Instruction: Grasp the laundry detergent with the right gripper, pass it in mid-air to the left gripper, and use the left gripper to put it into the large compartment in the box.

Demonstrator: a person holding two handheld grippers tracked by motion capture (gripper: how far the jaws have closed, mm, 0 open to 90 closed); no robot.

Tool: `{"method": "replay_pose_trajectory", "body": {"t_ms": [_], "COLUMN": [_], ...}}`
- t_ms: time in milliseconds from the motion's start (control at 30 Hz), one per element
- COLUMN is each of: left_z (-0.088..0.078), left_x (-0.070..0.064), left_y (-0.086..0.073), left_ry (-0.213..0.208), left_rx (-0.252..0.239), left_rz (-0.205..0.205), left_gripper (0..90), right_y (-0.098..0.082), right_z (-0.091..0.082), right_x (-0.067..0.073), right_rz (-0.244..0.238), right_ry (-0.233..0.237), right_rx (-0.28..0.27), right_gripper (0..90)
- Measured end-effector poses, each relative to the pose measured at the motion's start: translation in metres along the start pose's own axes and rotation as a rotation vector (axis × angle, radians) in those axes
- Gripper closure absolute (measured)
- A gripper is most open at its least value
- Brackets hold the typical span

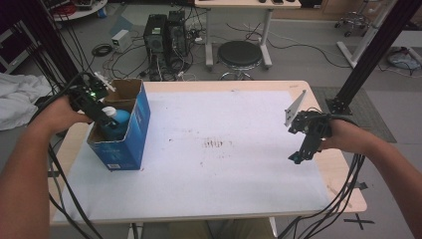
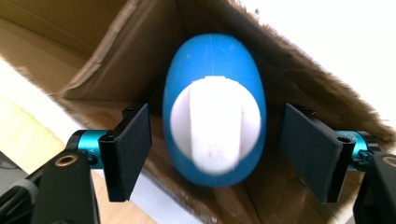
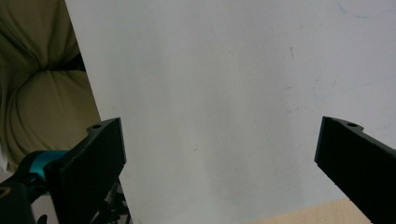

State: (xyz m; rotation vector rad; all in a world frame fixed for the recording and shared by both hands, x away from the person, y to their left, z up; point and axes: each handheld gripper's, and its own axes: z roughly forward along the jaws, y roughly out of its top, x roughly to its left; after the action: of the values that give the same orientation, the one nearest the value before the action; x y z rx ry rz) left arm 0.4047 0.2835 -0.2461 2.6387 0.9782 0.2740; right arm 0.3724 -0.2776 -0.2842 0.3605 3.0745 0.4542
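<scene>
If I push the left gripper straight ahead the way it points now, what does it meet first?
Most likely the blue bottle standing in the cardboard box. Its white cap sits dead centre between the open jaws of the left gripper, so the bottle would slide in between them; exact depth is unclear.

We see a blue printed cardboard box point(image 1: 130, 133), raw brown and fibrous inside with torn, rough edges. In it stands a smooth blue plastic bottle point(image 2: 215, 109) with a matt white plastic cap point(image 2: 215, 121). A matt white paper sheet point(image 1: 209, 154), lightly stained, covers the pale wood-look table point(image 1: 343, 177). Our gripper pads point(image 2: 133, 151) look matt black, finely textured.
</scene>
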Motion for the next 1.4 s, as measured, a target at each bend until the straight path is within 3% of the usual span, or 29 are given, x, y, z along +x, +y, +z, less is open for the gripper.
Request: {"method": "replay_pose_trajectory", "body": {"t_ms": [267, 500, 600, 700, 833, 1133, 1167, 1400], "left_z": [-0.029, -0.051, -0.059, -0.065, -0.071, -0.070, -0.067, -0.050], "left_x": [-0.005, -0.021, -0.032, -0.042, -0.056, -0.082, -0.089, -0.115], "left_y": [0.002, 0.011, 0.017, 0.020, 0.026, 0.035, 0.037, 0.049], "left_ry": [0.024, 0.025, 0.018, -0.024, -0.024, -0.091, -0.107, -0.148], "left_rx": [-0.050, -0.084, -0.100, -0.144, -0.148, -0.157, -0.164, -0.127], "left_rz": [-0.005, 0.024, 0.044, 0.041, 0.074, 0.170, 0.204, 0.294], "left_gripper": [25.8, 25.8, 25.8, 25.8, 25.8, 25.8, 25.8, 25.8], "right_y": [0.000, -0.001, -0.001, 0.000, 0.000, -0.001, 0.000, 0.001], "right_z": [-0.004, -0.007, -0.009, -0.011, -0.012, -0.015, -0.015, -0.018], "right_x": [0.003, 0.007, 0.009, 0.011, 0.013, 0.017, 0.017, 0.022], "right_rz": [-0.002, -0.001, -0.003, 0.000, -0.004, 0.005, 0.006, 0.009], "right_ry": [-0.007, -0.013, -0.019, -0.022, -0.028, -0.035, -0.036, -0.041], "right_rx": [-0.010, -0.016, -0.023, -0.031, -0.034, -0.039, -0.040, -0.050], "right_gripper": [0.9, 1.0, 1.0, 1.0, 0.9, 0.9, 0.9, 1.0]}}
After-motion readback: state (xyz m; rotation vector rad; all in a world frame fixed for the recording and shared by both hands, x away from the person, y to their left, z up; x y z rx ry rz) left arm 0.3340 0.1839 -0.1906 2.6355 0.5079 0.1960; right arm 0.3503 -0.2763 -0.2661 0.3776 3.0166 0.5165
